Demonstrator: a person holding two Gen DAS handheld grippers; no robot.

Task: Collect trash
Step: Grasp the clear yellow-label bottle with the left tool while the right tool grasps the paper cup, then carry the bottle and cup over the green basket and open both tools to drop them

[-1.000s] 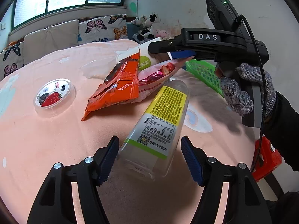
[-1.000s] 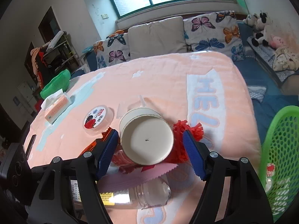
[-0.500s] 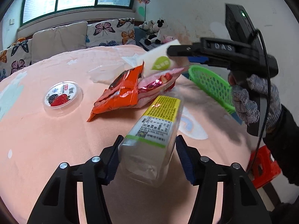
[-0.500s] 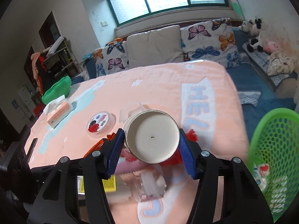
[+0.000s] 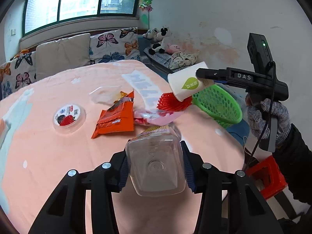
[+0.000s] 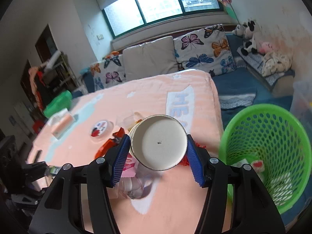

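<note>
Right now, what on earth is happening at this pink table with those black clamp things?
A person is clearing rubbish with a hand-held gripper in each hand. The left gripper, whose jaws have just been closing, is clamped on a clear plastic bottle with a yellow label. The right gripper holds a white paper cup lifted off the table, beside the green mesh basket, which already has some litter. An orange snack wrapper, a pink wrapper and a round plastic lid lie on the pink tablecloth.
</note>
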